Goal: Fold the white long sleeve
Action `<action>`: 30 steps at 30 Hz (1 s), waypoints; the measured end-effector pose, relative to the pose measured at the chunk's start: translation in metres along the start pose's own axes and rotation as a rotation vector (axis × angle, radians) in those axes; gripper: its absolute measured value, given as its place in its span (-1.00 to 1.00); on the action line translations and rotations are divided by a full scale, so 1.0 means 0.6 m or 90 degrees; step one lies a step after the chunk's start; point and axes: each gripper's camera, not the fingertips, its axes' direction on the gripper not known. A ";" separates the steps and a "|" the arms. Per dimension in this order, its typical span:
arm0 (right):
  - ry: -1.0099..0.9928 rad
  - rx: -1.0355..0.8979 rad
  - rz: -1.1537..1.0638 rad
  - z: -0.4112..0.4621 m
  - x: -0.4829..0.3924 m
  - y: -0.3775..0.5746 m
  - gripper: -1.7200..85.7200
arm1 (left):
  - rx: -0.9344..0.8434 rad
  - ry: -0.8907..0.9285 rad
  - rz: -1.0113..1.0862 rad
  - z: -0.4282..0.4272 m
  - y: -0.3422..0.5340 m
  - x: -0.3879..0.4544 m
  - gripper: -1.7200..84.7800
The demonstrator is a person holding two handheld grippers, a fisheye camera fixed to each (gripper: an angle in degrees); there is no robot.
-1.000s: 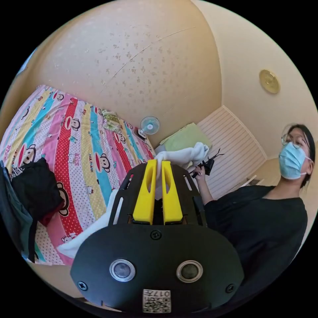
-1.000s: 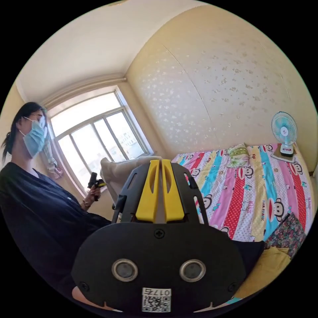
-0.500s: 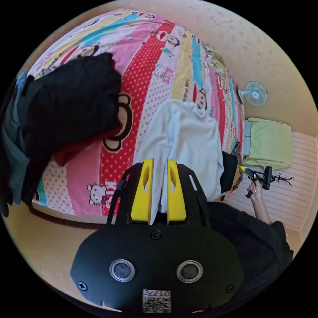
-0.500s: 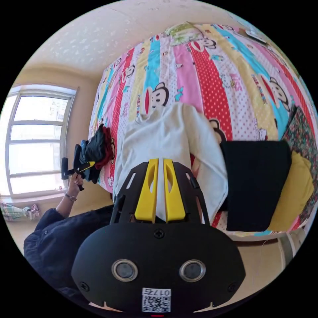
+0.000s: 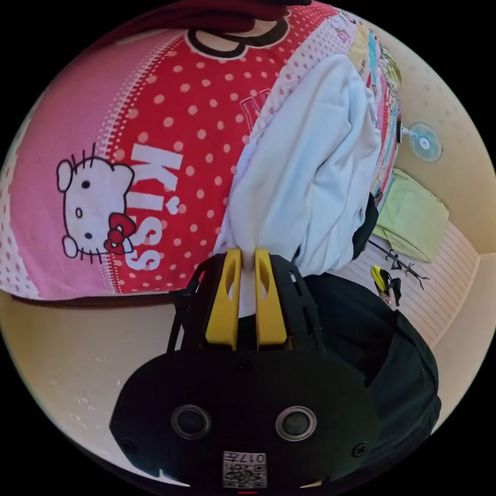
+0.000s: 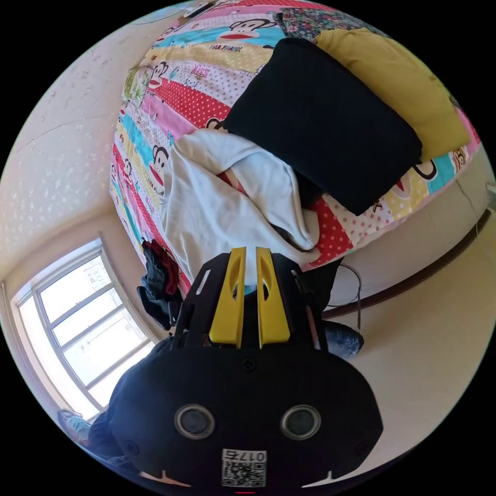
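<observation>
Evidently both tongs had hold of the garment. In the left gripper view, the left tongs (image 5: 247, 258) were pressed together on a bunched edge of the white long sleeve (image 5: 315, 175), white cloth showing between the yellow jaws. From that pinch the shirt ran up toward 1 o'clock across the bed (image 5: 170, 129), lying on the red dotted stripe of the cartoon-print bedsheet, its far end rumpled. A small fan (image 5: 423, 140) stood by the wall at 2 o'clock, with a light green cloth (image 5: 413, 217) beneath it, and the other tongs (image 5: 382, 279) showed at 3 o'clock above the person's dark clothing (image 5: 382, 351).

In the right gripper view, the right tongs (image 6: 247, 256) were likewise closed on the shirt's hem (image 6: 279, 253), a strip of pale fabric caught between the jaws. The shirt (image 6: 217, 206) spread toward 11 o'clock on the striped bedsheet (image 6: 170, 98), one sleeve folded over its body. A folded black garment (image 6: 325, 119) lay just beside it at 1 o'clock, touching a yellow cushion (image 6: 398, 77) farther out. A dark clothes heap (image 6: 157, 284) sat at 9 o'clock near the window (image 6: 82, 320).
</observation>
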 end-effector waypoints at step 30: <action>0.205 -0.001 -0.061 -0.032 -0.086 -0.016 -0.69 | -0.094 -0.077 0.232 -0.082 0.031 -0.017 -0.67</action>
